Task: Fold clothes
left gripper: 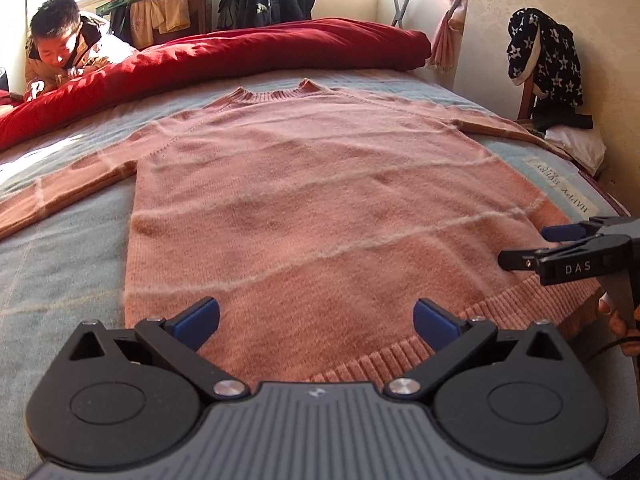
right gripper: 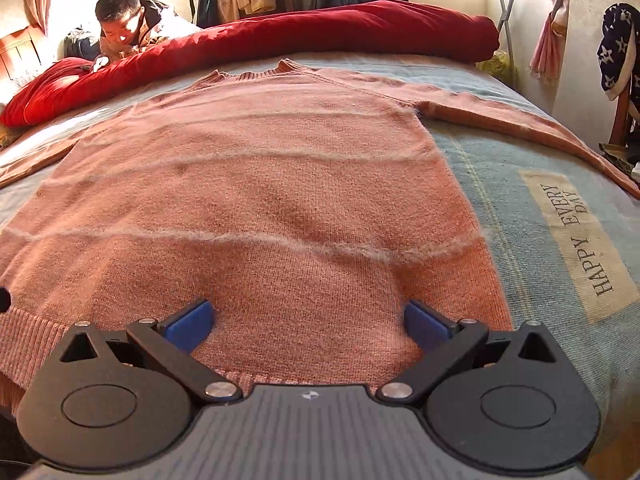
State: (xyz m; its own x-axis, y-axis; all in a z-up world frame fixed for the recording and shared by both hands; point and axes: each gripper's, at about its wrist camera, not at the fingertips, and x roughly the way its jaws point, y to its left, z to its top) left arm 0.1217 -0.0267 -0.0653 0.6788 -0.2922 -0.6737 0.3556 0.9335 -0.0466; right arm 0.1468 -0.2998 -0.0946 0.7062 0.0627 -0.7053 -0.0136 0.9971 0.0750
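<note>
Pink knit sweater (left gripper: 320,200) flat on bed (left gripper: 60,264), collar far, ribbed hem near, long axis front to back, sleeves out sideways. Left hand-held gripper (left gripper: 316,320) and right hand-held gripper (right gripper: 308,324) spread wide above hem, gripping nothing. Red quilt (left gripper: 224,56) beyond; person leaning there.

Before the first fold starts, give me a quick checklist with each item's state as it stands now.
1. Sweater spread flat on the bed: ok.
2. Both sleeves laid out to the sides: ok.
3. Left claw open over the hem: ok.
4. Right claw open over the hem: ok.
5. Red quilt apart from the sweater: ok.
6. Claws touching the fabric: cannot tell.
</note>
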